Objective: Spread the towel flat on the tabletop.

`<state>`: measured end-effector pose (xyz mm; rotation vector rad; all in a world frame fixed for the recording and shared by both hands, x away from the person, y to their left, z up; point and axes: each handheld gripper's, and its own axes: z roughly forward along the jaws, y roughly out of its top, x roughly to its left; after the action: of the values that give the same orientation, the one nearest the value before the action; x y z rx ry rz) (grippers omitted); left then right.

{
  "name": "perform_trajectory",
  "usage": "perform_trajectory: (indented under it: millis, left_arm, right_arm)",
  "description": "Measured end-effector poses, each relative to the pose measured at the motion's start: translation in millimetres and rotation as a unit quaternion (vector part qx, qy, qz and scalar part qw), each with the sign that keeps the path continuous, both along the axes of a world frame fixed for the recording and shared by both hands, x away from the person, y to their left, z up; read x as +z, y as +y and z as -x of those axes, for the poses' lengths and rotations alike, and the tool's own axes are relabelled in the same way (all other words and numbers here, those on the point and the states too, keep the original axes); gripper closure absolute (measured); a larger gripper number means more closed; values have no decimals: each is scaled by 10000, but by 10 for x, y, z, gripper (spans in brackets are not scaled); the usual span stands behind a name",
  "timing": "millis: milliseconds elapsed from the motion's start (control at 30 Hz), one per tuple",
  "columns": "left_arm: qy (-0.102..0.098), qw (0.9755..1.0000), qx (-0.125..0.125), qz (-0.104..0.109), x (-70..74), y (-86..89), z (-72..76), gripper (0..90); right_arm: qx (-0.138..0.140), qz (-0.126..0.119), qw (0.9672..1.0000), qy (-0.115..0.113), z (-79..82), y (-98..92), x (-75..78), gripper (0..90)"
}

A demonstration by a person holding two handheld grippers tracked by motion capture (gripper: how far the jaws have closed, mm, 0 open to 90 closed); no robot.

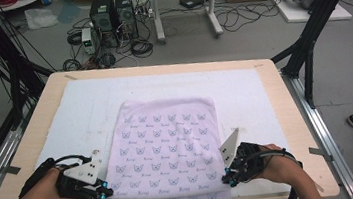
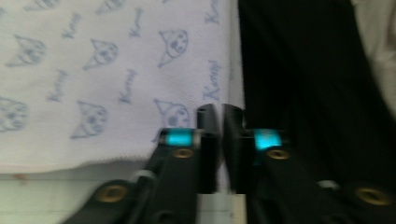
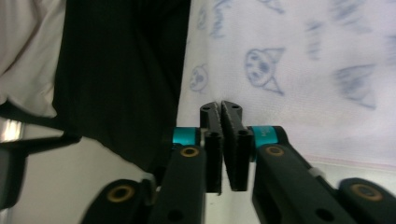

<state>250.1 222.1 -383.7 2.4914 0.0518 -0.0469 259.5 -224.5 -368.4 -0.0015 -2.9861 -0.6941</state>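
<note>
Towel waits at table's near edge, both claws nearly closed

Cloth is the job in front of you: a pale lilac terry towel printed with small blue cat faces [image 1: 167, 146], lying flat in the middle of the white mat [image 1: 244, 89] on the light wooden table [image 1: 294, 116], its near hem hanging over the edge toward you. Judge it light, soft and limp; it should sag and fold wherever you lift it, and it will neither slip much nor break. Your best holds look like the two near corners, pinched through the hemmed edge.

Your left gripper [image 2: 219, 112] sits at the towel's near left corner, its jaws drawn almost together with a thin gap showing and no cloth between them. Your right gripper [image 3: 220, 108] sits at the near right corner, its tips all but meeting, likewise holding nothing; the towel's side edge lies just behind them.
</note>
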Motion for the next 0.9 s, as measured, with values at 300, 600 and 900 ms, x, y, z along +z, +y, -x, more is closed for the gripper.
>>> perform_trajectory:
  millis: [300,600,900]
  left_arm:
    - [-123,9989,449,-53,-56,-112,-253,608]
    - [-295,9995,-113,-84,-83,-111,-83,541]
    - [-759,9935,-512,-670,-274,-85,80,547]
  right_arm:
    - [-547,209,9980,-258,-217,114,-66,591]
    - [-116,85,9998,-138,-34,95,-29,528]
    - [224,602,9973,-350,217,117,-224,506]
